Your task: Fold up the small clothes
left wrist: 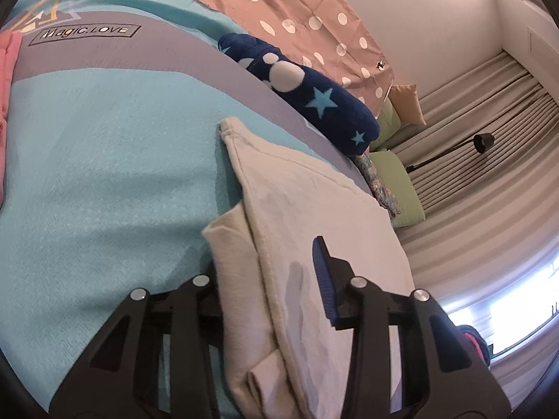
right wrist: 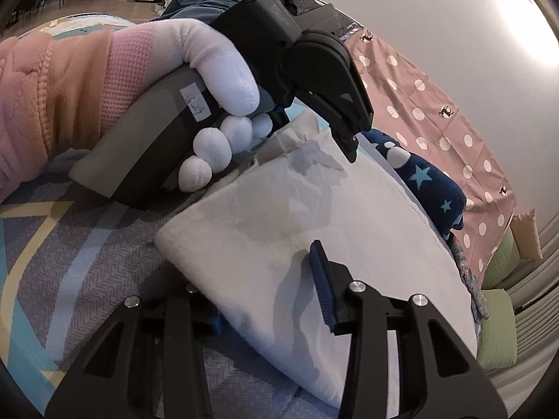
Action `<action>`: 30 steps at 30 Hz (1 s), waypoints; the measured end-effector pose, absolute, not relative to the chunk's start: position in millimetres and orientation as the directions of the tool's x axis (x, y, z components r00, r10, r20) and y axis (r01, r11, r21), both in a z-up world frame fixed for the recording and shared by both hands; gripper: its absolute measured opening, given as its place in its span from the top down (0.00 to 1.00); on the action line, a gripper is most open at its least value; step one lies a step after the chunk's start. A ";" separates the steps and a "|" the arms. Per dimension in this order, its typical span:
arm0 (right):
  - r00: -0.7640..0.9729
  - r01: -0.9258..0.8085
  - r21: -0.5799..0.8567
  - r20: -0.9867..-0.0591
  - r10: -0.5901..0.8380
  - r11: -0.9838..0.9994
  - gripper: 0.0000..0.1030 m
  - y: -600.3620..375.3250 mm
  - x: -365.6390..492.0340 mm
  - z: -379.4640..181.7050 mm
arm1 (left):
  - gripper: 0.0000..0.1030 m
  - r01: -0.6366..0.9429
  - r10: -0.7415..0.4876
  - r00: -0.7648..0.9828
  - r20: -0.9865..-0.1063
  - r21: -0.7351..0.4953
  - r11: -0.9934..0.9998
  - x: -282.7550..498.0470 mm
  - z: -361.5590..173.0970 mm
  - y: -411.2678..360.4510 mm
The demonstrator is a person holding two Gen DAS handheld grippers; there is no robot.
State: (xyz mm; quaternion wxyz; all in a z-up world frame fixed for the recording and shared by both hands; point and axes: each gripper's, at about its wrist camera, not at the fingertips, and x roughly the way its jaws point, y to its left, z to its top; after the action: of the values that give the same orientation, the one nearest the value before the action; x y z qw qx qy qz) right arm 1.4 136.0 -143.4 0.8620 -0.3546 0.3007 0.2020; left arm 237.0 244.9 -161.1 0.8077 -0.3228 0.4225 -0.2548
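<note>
A cream garment point(left wrist: 314, 192) lies folded on a turquoise and grey bedspread point(left wrist: 104, 139). My left gripper point(left wrist: 269, 255) straddles its near edge. The blue right pad point(left wrist: 323, 279) stands above the cloth with its face showing, and the left finger is hidden under the cloth. In the right wrist view the same garment point(right wrist: 279, 202) runs between the jaws of my right gripper point(right wrist: 265, 265): one pad point(right wrist: 323, 286) is over it, the other is mostly hidden beneath. A white-gloved hand point(right wrist: 216, 70) holds the left gripper point(right wrist: 335, 139) at the garment's far end. Both grippers are open around the cloth.
A rolled dark-blue blanket with stars point(left wrist: 314, 94) lies just beyond the garment, with a pink dotted cloth point(left wrist: 314, 17) behind it. Green pillows point(left wrist: 398, 181) and a black lamp point(left wrist: 482, 141) stand by the curtains. A pink item point(left wrist: 7, 70) sits at the far left.
</note>
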 end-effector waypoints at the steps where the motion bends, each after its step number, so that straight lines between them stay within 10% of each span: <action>1: 0.736 -0.562 -0.485 -0.663 0.137 0.670 0.61 135.6 1.7 -142.8 | 0.64 0.139 -0.679 0.514 -0.524 -0.731 0.669 237.1 -160.5 243.5; 6: 0.719 -0.562 -0.443 -0.679 0.147 0.698 0.72 129.5 9.3 -138.8 | 0.90 0.104 -0.676 0.496 -0.545 -0.736 0.669 239.9 -164.8 243.2; 12: 0.694 -0.557 -0.367 -0.698 0.176 0.745 0.89 117.0 20.1 -130.7 | 0.92 0.089 -0.656 0.493 -0.571 -0.717 0.691 241.0 -158.1 237.3; 30: 0.699 -0.407 0.131 -0.592 0.401 0.904 0.92 -12.6 33.8 -60.3 | 0.93 0.187 -0.639 0.507 -0.578 -0.651 0.736 251.2 -55.3 150.3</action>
State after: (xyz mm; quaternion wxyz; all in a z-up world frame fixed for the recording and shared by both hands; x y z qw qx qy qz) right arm 33.8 -12.6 -60.3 0.9217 -0.0053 0.3201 0.2192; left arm 251.2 150.3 -55.3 0.8271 -0.2637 0.4289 -0.2497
